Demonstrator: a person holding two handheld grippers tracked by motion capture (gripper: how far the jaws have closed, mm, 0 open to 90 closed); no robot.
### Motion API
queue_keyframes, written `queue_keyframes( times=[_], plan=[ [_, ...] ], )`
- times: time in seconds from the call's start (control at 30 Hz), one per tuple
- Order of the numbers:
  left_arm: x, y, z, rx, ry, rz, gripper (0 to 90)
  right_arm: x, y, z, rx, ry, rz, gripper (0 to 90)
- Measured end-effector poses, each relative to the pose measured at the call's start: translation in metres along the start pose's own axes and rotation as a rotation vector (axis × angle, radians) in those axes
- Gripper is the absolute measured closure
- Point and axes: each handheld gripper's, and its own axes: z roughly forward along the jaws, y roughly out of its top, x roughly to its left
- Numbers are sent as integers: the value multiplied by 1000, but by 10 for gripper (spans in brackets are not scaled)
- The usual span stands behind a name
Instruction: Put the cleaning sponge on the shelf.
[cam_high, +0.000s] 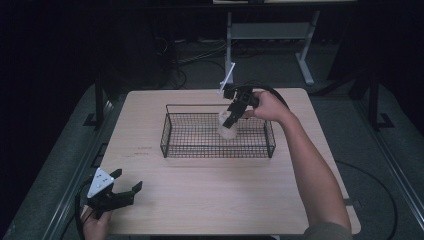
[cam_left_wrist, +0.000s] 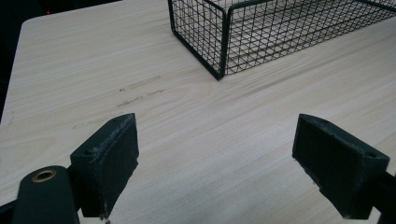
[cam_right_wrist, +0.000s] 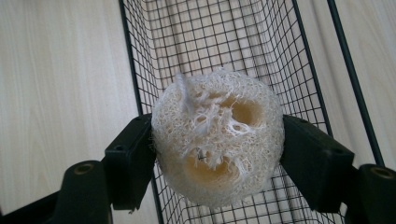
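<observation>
A pale, fibrous loofah sponge (cam_right_wrist: 217, 137) with round holes is clamped between the two black jaws of my right gripper (cam_right_wrist: 217, 154). In the high view the right gripper (cam_high: 231, 120) holds the loofah (cam_high: 227, 129) over the right half of the black wire basket (cam_high: 170, 132), tilted downward into it. My left gripper (cam_high: 125, 189) rests at the table's near left corner, open, with nothing between its jaws. The left gripper view shows its jaws wide apart over bare wood, the left gripper (cam_left_wrist: 215, 158) facing a corner of the basket (cam_left_wrist: 219, 42).
The light wooden table (cam_high: 210, 190) has free room in front of the basket. A person's right forearm (cam_high: 310, 165) reaches across the right side. Beyond the far edge stand a table frame (cam_high: 305, 55) and cables on a dark floor.
</observation>
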Motion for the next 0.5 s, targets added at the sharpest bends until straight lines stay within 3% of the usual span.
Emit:
queue_keyframes(
  times=[0.5],
  plan=[
    [1, 0, -2, -6, 2, -5, 137, -13, -4, 24, 30, 12, 27, 285]
  ],
)
